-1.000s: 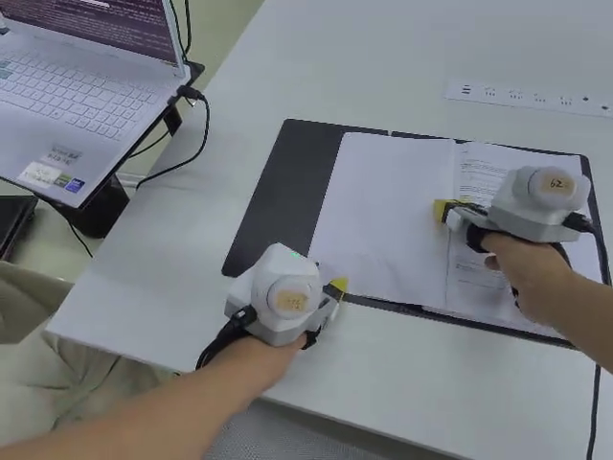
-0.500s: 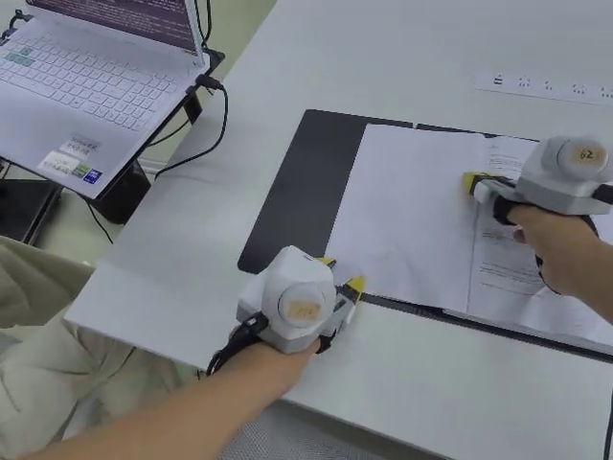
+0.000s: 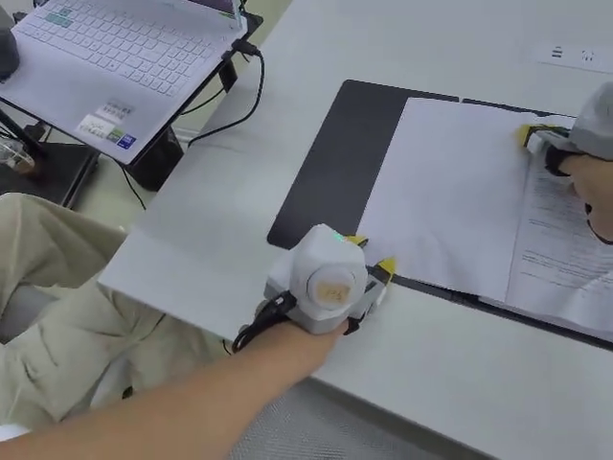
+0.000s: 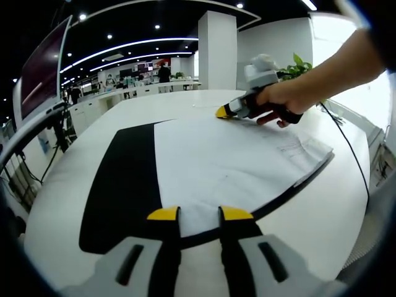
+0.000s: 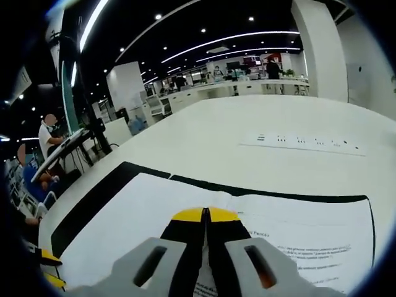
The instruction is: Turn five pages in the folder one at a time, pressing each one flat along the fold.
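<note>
Sliding farther up the fold (image 3: 518,235), the right gripper (image 3: 533,136), fingers pressed together, is pointing along it toward the folder's (image 3: 335,163) far edge; the left gripper (image 4: 200,213) is idling, fingers spread.

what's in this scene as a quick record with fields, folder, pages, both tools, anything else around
folder: black, lying open on the table
left side: blank page, over the black cover
right side: printed page
left tool: jaws apart, at the blank page's near edge
right tool: jaws shut, tips at the fold between the two pages
also on table: power strip
nearby: laptop, open, cable plugged in
</note>
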`<state>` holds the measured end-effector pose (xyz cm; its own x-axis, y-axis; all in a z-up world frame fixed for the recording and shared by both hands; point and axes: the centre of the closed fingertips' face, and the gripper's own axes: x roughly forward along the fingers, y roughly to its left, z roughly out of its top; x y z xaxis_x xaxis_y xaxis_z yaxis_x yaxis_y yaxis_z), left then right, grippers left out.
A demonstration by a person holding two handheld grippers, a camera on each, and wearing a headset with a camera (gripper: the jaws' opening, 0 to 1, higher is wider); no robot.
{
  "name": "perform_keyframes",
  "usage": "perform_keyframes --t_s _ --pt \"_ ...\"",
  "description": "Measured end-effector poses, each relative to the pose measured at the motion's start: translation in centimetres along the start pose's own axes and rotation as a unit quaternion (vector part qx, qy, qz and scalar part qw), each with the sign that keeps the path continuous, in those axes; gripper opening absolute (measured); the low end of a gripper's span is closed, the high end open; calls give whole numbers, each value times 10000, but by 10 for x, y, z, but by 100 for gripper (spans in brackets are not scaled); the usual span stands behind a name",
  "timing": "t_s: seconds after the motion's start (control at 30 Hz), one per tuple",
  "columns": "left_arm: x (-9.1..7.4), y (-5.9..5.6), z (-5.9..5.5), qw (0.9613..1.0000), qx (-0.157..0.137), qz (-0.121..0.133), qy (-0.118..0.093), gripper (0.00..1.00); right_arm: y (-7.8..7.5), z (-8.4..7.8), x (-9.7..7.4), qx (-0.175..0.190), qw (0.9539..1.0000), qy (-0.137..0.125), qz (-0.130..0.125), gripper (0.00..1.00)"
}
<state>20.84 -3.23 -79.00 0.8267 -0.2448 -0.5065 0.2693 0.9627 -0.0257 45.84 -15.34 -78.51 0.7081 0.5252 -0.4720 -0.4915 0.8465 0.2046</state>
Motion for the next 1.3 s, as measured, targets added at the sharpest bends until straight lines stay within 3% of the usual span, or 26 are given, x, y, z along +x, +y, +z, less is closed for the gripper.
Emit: perform_keyframes --t_s 0.2,0.27,0.5,0.9,1.3 --pt "0 0 1 10000 -16 2 -23 23 -17 13 16 -79 9998 -20 -160 0" --pt "-1 0 1 10000 -22 2 -30 23 -22 16 19 65 9998 15 -166 0" --pt "-1 0 2 10000 -14 0 -41 23 -19 10 6 222 9996 54 -156 0" --pt "-1 0 2 10000 -2 -9 -27 23 13 -11 -27 174 9998 16 11 0" --pt "0 0 0 10000 0 -11 -28 23 31 -31 -53 332 9994 29 92 0"
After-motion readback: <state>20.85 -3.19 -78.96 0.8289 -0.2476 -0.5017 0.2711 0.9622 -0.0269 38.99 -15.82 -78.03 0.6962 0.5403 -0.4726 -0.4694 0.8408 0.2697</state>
